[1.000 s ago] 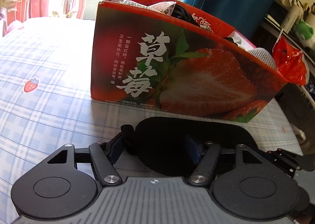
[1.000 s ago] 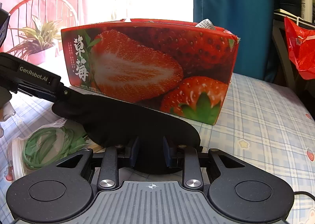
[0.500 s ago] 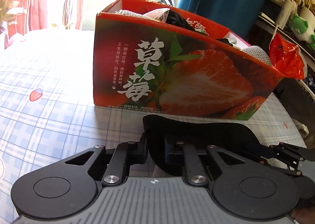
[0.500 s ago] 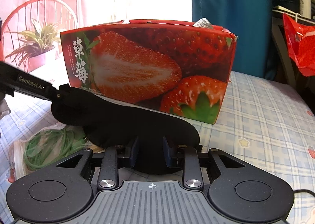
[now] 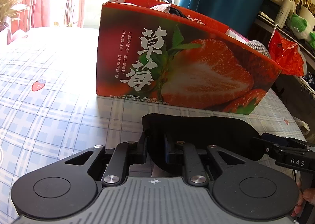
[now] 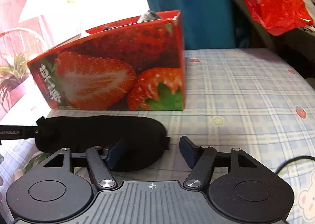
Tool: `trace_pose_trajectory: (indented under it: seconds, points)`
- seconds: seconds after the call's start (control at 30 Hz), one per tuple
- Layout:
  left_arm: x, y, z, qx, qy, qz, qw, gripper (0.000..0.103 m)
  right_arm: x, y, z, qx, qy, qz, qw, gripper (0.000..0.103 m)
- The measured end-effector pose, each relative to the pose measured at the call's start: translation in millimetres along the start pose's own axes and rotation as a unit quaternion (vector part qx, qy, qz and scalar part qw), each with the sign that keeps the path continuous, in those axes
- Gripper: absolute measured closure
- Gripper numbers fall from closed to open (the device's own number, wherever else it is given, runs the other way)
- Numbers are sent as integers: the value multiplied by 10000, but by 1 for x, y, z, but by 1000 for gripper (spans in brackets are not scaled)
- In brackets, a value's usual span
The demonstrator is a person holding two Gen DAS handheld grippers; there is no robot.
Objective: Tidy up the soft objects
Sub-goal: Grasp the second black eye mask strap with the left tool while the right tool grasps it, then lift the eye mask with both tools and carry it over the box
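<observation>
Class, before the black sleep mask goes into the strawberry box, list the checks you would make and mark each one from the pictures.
1. Left gripper clamped on the sleep mask: ok.
2. Right gripper let go, its jaws having just been opening: ok.
3. Mask clear of the right fingers: not ok, its end lies against one.
4. Strawberry box open on top: ok.
5. Space left inside the box: cannot tell.

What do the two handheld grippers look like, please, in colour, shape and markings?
Both the left gripper and the right gripper are matt black, with a grey ribbed centre plate, round black side discs and silver pivot screws. The pads look dark blue.
</observation>
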State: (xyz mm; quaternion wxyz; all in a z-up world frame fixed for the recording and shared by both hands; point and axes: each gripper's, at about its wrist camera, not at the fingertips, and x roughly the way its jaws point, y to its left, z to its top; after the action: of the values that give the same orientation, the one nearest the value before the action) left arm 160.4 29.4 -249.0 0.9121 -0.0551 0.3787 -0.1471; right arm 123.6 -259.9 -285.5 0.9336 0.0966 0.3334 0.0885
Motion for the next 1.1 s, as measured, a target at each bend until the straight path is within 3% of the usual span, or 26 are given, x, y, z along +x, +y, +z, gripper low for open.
trace_pose_trajectory:
  seconds: [0.3,0.4,0.57,0.83,1.1]
  points:
    - [1,-5,-4,140,-81,79,9998,85,10,17,7,-102,79,82,9999,38]
    - [1,-7,-5,178,-91,104,9997,85,11,18,9,-81,86,101,9999,47]
    - [-2,-10,-5,248,-131,170,9995,85,3,11,7,123,-31,95,9999,72]
    - [-18,-15,0,326,-427,123,9985,87,-21,5,13,424,-427,250,9979,79]
    - [-24,-18,0,294,-488,31,9984,88,-28,14,13,356,-431,417,9976,82]
